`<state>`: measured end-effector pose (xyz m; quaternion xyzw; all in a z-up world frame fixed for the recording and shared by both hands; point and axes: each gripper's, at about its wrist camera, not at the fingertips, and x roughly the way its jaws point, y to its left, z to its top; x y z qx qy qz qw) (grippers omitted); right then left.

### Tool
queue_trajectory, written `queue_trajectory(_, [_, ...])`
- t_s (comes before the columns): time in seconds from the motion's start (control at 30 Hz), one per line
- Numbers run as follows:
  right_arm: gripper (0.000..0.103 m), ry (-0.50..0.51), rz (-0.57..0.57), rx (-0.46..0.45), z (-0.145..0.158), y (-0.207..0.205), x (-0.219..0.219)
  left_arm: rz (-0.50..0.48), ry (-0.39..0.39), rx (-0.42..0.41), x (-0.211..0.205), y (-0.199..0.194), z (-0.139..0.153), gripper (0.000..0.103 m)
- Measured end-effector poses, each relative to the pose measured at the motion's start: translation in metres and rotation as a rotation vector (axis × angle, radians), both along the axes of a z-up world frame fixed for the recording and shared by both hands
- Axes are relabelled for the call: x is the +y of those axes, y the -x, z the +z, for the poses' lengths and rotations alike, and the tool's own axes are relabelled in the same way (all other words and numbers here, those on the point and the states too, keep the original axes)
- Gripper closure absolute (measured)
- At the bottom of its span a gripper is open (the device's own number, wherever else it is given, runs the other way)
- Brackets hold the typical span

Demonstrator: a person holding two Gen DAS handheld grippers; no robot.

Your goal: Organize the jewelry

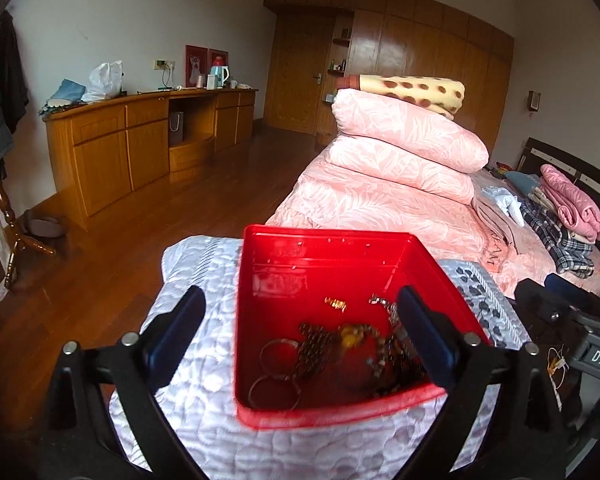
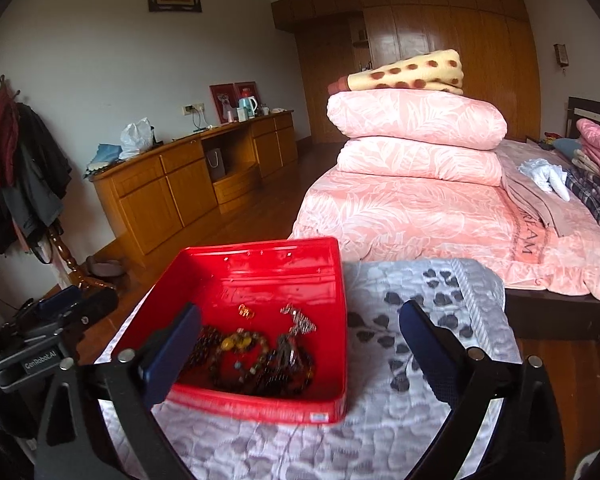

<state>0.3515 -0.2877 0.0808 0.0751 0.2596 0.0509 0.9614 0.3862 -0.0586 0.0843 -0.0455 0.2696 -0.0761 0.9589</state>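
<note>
A red open box (image 1: 324, 416) stands on a white quilted cloth (image 1: 204, 412); it also shows in the right wrist view (image 2: 260, 404). Inside lie tangled bead bracelets (image 2: 244, 356), a silver chain (image 2: 298, 322), a small gold piece (image 2: 246, 311) and metal bangles (image 1: 276, 376). My left gripper (image 1: 300, 332) is open, its fingers straddling the box's left wall. My right gripper (image 2: 300, 340) is open, its left finger (image 2: 172, 356) over the box's near left corner and its right finger over the cloth. Neither holds anything.
A bed with pink folded quilts (image 2: 416, 148) and a spotted blanket (image 2: 412, 70) lies behind. Clothes (image 1: 568, 216) are piled on the bed at right. A wooden cabinet (image 1: 140, 140) lines the left wall, with a coat rack (image 2: 24, 172) beside it.
</note>
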Motion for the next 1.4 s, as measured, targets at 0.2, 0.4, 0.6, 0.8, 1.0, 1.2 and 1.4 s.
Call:
queue_trajectory(0.2, [0.006, -0.029, -0.002, -0.014, -0.007, 0.03, -0.001, -0.005, -0.037, -0.029, 0.004, 0.03, -0.002, 0.006])
queue_trajectory(0.4, [0.006, -0.015, -0.008, -0.021, -0.014, 0.054, 0.004, 0.003, -0.053, -0.049, 0.005, 0.054, -0.006, 0.006])
queue_trajectory(0.6, [0.006, -0.001, -0.004, -0.036, -0.017, 0.069, 0.005, 0.009, -0.079, -0.083, 0.004, 0.072, -0.007, 0.006])
queue_trajectory(0.8, [0.006, -0.006, -0.005, -0.095, -0.013, 0.088, 0.006, 0.007, -0.086, -0.134, 0.004, 0.094, -0.003, 0.006])
queue_trajectory(1.0, [0.006, 0.038, -0.026, -0.203, -0.002, 0.111, 0.01, 0.009, -0.086, -0.222, 0.002, 0.115, 0.006, 0.006])
queue_trajectory(1.2, [0.006, 0.056, -0.042, -0.308, 0.012, 0.137, 0.014, 0.008, -0.061, -0.303, 0.006, 0.137, 0.018, 0.006])
queue_trajectory(1.4, [0.006, 0.109, -0.057, -0.359, 0.017, 0.155, 0.024, 0.003, -0.039, -0.341, 0.007, 0.155, 0.02, 0.006])
